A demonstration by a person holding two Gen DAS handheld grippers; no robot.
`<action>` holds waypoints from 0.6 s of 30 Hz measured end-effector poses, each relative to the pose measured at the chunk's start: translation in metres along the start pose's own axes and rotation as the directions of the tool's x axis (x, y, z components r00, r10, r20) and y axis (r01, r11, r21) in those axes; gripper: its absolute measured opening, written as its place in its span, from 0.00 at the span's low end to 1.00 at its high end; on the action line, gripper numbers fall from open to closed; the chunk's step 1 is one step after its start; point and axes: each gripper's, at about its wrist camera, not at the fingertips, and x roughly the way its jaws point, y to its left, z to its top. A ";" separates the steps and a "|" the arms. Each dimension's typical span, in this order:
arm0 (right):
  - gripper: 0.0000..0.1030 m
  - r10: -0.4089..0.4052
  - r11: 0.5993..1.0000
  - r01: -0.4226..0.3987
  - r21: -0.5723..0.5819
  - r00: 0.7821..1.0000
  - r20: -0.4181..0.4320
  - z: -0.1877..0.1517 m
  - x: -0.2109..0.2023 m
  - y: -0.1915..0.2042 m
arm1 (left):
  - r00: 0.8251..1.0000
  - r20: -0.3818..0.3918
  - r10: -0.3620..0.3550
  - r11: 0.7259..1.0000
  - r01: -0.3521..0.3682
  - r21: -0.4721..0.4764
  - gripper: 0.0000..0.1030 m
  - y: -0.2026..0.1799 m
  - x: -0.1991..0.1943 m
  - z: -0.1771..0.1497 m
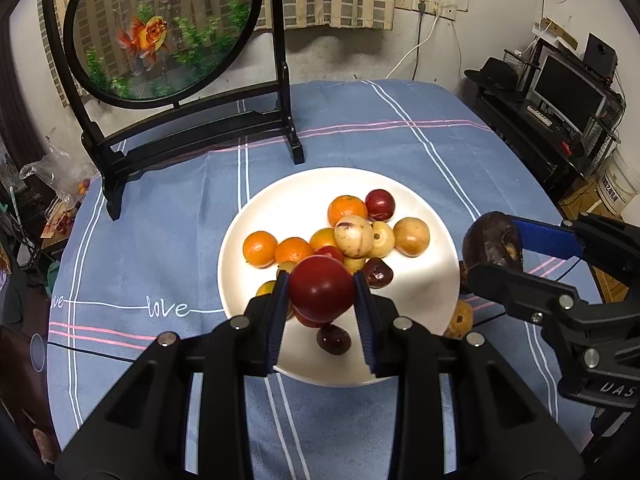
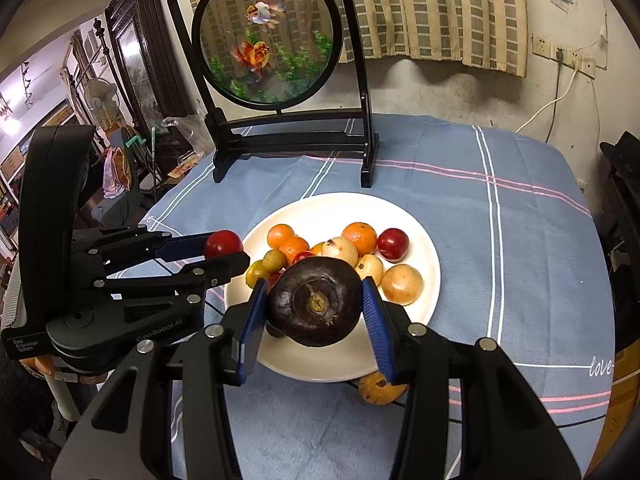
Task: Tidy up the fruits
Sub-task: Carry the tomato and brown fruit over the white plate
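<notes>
Above the white plate (image 1: 248,216) of fruit on the desk, my left fingers (image 1: 280,292) clamp a red plum (image 1: 322,288) between their pads, while my right fingers (image 2: 374,312) pinch a dark purple mangosteen (image 2: 316,300).

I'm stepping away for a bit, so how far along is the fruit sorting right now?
Done: most fruit already sits heaped on the white plate. In hand: the left gripper holds a red fruit above the plate, and the right gripper holds a dark purple-brown fruit; neither is set down yet. Left: a tan fruit lies on the tablecloth beside the plate's near rim.
</notes>
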 end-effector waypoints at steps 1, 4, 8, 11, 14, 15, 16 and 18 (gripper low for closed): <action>0.46 0.002 1.000 -0.002 0.002 1.000 -0.002 0.001 0.002 -0.001 | 1.000 -0.001 0.002 1.000 -0.002 0.001 0.31 0.000 0.002 0.001; 0.46 0.000 1.000 0.000 0.008 1.000 -0.002 0.004 0.006 -0.004 | 1.000 -0.005 0.007 1.000 -0.007 -0.001 0.31 0.003 0.008 0.004; 0.46 -0.009 0.999 0.009 0.030 1.000 -0.002 0.006 0.012 -0.014 | 1.000 -0.004 0.001 1.000 -0.001 -0.010 0.31 0.010 0.014 0.006; 0.46 -0.013 0.999 0.014 0.043 1.000 -0.017 0.002 0.019 -0.021 | 1.000 -0.007 -0.004 1.000 0.004 -0.006 0.31 0.012 0.019 0.004; 0.45 -0.009 0.998 0.011 0.057 0.999 -0.031 0.001 0.027 -0.026 | 1.000 -0.022 -0.002 1.000 0.002 -0.011 0.31 0.015 0.027 0.004; 0.45 -0.007 0.998 0.009 0.058 0.999 -0.034 0.001 0.029 -0.027 | 1.000 -0.025 -0.001 1.000 0.001 -0.013 0.31 0.016 0.030 0.005; 0.45 -0.002 0.998 0.004 0.060 0.999 -0.035 0.003 0.031 -0.027 | 1.000 -0.028 0.001 1.000 -0.001 -0.015 0.31 0.017 0.033 0.007; 0.46 0.005 0.998 -0.003 0.061 0.999 -0.033 0.008 0.037 -0.027 | 1.000 -0.028 0.002 1.000 -0.002 -0.020 0.31 0.018 0.037 0.012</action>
